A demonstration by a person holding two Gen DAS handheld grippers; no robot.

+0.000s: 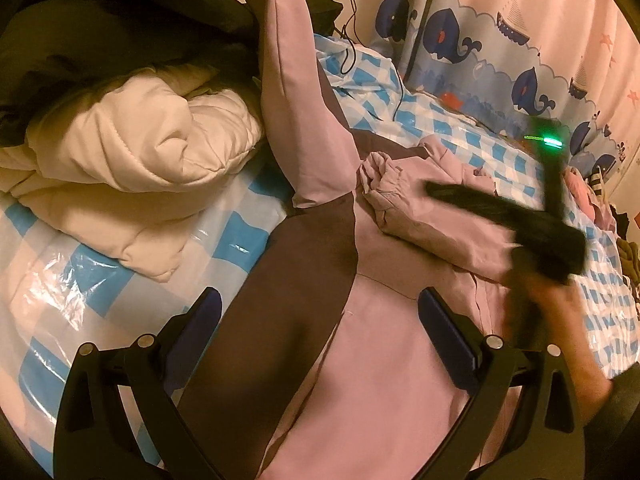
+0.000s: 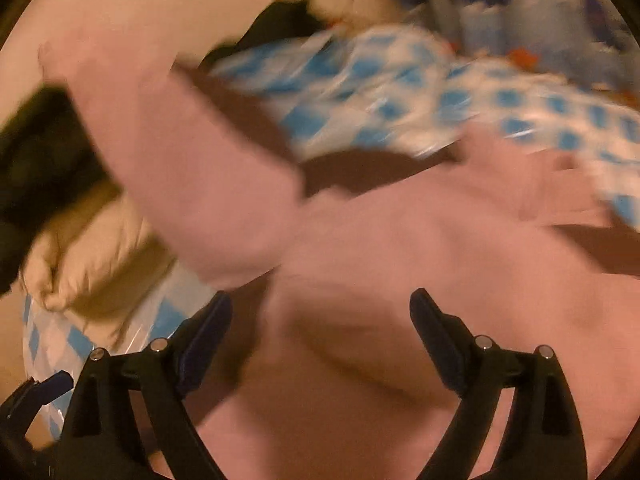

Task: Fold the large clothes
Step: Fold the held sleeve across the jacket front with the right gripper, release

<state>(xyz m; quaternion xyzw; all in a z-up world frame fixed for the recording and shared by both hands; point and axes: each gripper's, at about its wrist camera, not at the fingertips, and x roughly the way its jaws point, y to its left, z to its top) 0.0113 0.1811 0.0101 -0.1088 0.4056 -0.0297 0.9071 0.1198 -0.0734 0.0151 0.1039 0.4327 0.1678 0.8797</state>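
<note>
Nearest you, your left gripper (image 1: 320, 320) stands open over the pink garment (image 1: 384, 360), which lies spread on the checked bed (image 1: 60, 280). Your right gripper (image 2: 320, 320), blurred, is open above the same cloth. Farther left sits a cream quilt (image 1: 120, 168); beyond hangs a whale curtain (image 1: 480, 40).

So the thing being folded is a big pink garment (image 1: 384, 344) with dark brown panels (image 1: 280, 320), spread across the bed. In the left wrist view the body lies flat from the centre down to 6 o'clock. One long pink part (image 1: 288, 92) runs from the middle up towards 12 o'clock, looking lifted off the bed. Another bit is bunched into a wrinkly heap (image 1: 404, 196) at about 2 o'clock. The right wrist view is blurry, mostly pink cloth (image 2: 400, 260) there.
</note>
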